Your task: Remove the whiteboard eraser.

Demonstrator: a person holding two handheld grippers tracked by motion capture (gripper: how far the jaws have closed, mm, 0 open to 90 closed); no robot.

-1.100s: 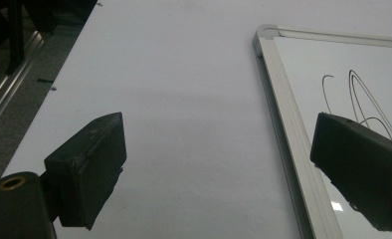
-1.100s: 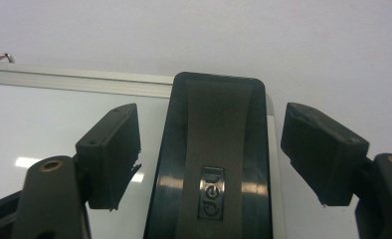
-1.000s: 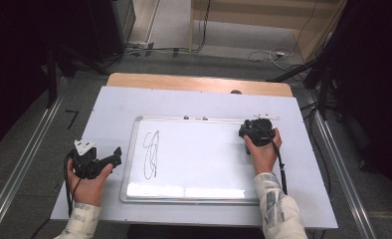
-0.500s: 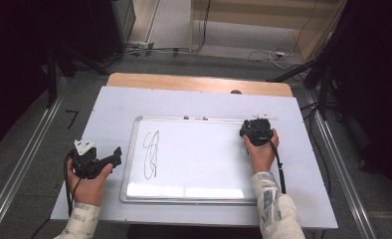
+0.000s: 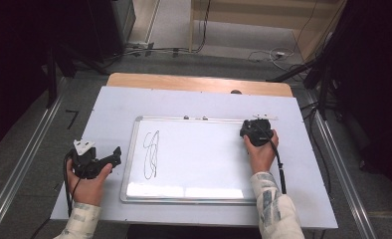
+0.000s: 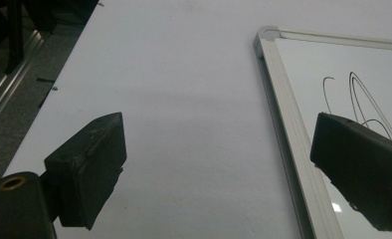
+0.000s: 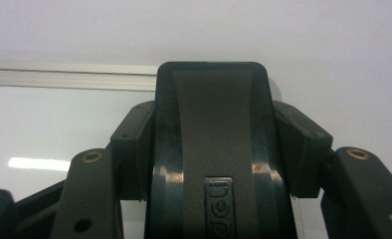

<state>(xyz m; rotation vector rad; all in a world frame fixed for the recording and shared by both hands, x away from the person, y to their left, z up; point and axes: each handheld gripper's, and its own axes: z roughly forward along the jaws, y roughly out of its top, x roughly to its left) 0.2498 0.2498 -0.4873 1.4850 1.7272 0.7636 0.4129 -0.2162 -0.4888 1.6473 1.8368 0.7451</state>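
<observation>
A whiteboard [image 5: 204, 159] with a silver frame lies flat on the white table, a black scribble [image 5: 151, 154] near its left edge. At the board's top right corner my right gripper [image 5: 256, 130] is shut on a black eraser [image 7: 214, 94]. Its jaws have just been closing, and the pads now press the eraser's sides against the board [image 7: 59, 124]. My left gripper [image 5: 115, 155] rests on the table just left of the board, pointing right. Its jaws stand wide open with nothing between them [image 6: 224, 164], the board's frame [image 6: 283, 124] and the scribble [image 6: 358, 94] ahead.
The white table top [image 5: 114, 109] has bare room to the left of and behind the board. A wooden strip [image 5: 184, 82] runs along the far edge. Two small dark items [image 5: 194, 118] sit on the board's top frame. Metal rails [image 5: 25, 164] and cables lie on the floor.
The right gripper's jaws closed on the eraser at the board's top right corner. Both hands stayed where they were.
</observation>
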